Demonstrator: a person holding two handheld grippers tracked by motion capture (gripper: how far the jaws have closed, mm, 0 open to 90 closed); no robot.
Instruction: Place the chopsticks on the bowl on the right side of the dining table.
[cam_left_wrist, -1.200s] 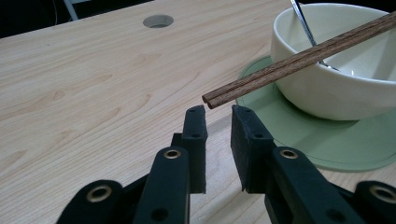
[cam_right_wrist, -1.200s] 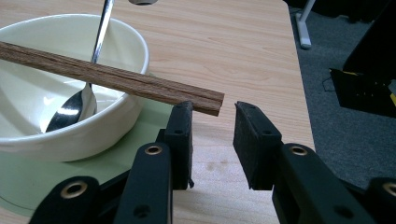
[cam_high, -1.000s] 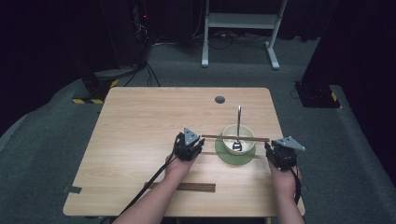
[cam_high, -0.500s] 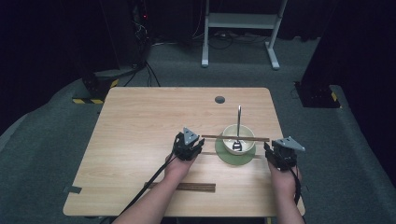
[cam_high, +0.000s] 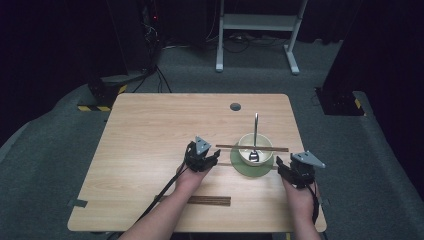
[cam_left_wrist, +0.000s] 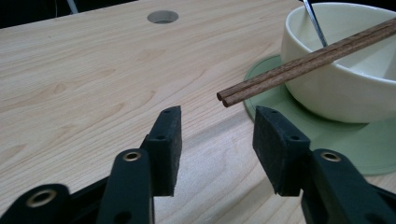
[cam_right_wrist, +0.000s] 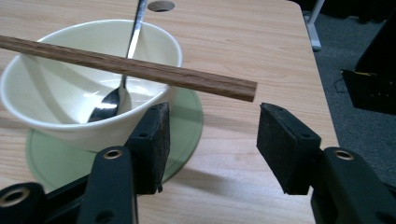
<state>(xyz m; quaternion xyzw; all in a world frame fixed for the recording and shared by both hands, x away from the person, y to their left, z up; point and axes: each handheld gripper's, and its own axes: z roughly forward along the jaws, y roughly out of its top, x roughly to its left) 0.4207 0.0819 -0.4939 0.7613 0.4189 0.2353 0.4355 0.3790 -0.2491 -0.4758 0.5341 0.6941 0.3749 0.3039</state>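
The upper left and centre of the worktop (cam_high: 150, 130) lie bare in the high view, so a hand could pass there freely; a cable hole (cam_high: 235, 106) sits near the far edge. In the right half, the bowl (cam_high: 255, 150) on its green saucer (cam_high: 240, 169) blocks the way, with a spoon (cam_high: 255, 131) rising out of it and chopsticks (cam_high: 252, 148) laid across the rim, their ends jutting out both sides. The left gripper (cam_high: 216, 156) stands just beside the left ends, the right gripper (cam_high: 278, 163) just below the right ends. A second chopstick pair (cam_high: 209, 201) lies near the bottom edge between the forearms.
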